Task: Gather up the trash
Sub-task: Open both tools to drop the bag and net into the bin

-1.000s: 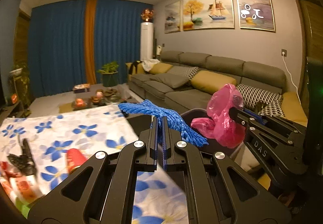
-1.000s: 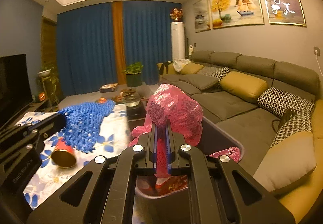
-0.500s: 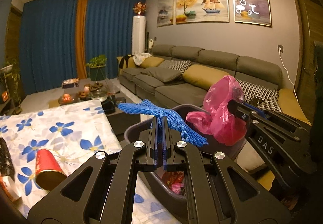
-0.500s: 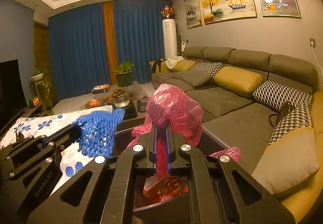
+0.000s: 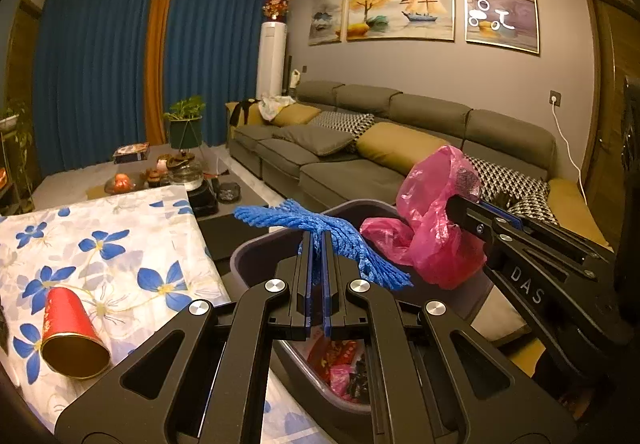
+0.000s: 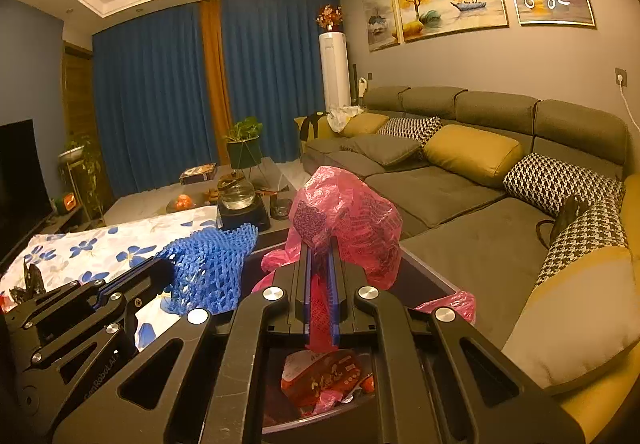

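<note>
My left gripper (image 5: 317,240) is shut on a blue foam net (image 5: 340,232), which hangs over the rim of a dark grey bin (image 5: 256,248). My right gripper (image 6: 322,244) is shut on a crumpled pink plastic bag (image 6: 348,216) above the same bin (image 6: 424,268). In the left wrist view the pink bag (image 5: 436,232) and the right gripper (image 5: 460,204) sit just right of the net. In the right wrist view the blue net (image 6: 208,268) and the left gripper (image 6: 160,268) are at the left. Red wrappers (image 6: 320,376) lie inside the bin.
A red paper cup (image 5: 70,328) lies on its side on the blue-flowered tablecloth (image 5: 120,244) left of the bin. A grey sofa (image 6: 460,180) with cushions runs along the right. A dark low table with a kettle (image 6: 236,192) stands beyond.
The left gripper with the blue net has moved right and down, from over the tablecloth to over the bin, closer to the pink bag. The right gripper has shifted slightly.
</note>
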Available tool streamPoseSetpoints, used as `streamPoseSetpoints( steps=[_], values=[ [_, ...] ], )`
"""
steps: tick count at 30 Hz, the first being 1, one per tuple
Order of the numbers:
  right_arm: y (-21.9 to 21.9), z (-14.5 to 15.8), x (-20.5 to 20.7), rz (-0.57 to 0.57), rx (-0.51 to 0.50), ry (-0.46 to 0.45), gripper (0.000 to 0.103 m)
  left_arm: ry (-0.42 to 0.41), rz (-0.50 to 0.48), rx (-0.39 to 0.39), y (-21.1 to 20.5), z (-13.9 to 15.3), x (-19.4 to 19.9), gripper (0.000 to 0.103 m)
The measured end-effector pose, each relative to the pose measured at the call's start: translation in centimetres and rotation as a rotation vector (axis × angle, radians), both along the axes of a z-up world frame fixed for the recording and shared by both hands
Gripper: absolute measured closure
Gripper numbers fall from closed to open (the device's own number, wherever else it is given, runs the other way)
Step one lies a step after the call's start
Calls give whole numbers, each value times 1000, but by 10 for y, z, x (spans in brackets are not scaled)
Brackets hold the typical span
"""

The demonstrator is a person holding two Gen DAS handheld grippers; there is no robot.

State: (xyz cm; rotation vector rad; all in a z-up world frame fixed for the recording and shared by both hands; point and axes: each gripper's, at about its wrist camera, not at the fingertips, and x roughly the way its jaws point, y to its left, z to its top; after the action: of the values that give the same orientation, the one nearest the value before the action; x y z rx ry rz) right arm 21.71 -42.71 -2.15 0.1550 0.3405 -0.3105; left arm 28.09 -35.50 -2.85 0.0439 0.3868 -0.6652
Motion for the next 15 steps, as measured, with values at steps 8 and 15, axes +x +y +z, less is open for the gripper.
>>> streamPoseSetpoints(
  steps=[8,15],
  values=[
    [0,2,2,4,11,-10,89,20,3,-4,-1,-8,8,99],
    [-8,6,-4,-21,33,-30,60,46,25,-26,12,-12,14,29]
  ],
)
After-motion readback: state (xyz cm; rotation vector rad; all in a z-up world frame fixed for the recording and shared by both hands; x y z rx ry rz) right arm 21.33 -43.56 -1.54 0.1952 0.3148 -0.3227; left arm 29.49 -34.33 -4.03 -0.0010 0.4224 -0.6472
